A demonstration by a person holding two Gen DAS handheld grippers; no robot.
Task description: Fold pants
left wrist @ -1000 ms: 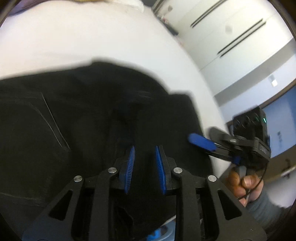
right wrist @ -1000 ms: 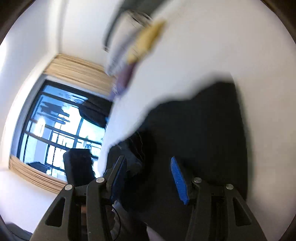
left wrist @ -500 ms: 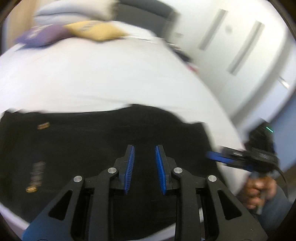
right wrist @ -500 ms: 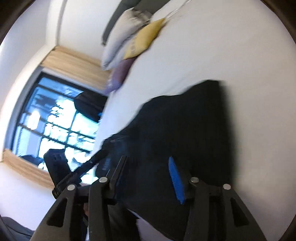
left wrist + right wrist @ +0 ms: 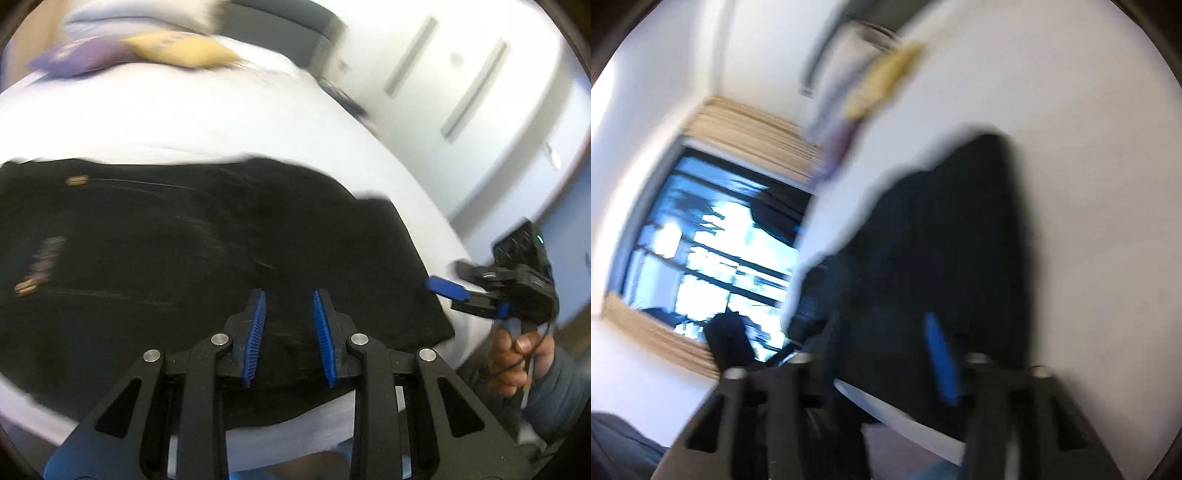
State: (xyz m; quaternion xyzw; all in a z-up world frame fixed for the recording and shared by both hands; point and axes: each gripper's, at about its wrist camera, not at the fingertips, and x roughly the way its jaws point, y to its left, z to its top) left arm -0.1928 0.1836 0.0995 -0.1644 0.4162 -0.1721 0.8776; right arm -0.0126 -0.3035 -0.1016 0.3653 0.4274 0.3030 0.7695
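- A bedroom in a home is shown.
- A wide bed point(image 5: 229, 122) covered by a white sheet is seen, with a dark headboard point(image 5: 280, 18) behind it.
- Yellow point(image 5: 181, 51) and purple point(image 5: 77, 61) pillows are laid at its head.
- White wardrobe doors point(image 5: 461, 81) with long recessed handles are seen beside it.
- A large window point(image 5: 713, 251) framed by beige curtains point(image 5: 753, 129) is seen.

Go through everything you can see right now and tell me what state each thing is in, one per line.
Black pants: lying flat on the bed, folded over, free of both grippers.
Left gripper: open, holding nothing, over the pants' near edge.
Right gripper: open, beside the pants' right edge.
Bed: white cover, smooth.
Pillows: resting at the headboard.
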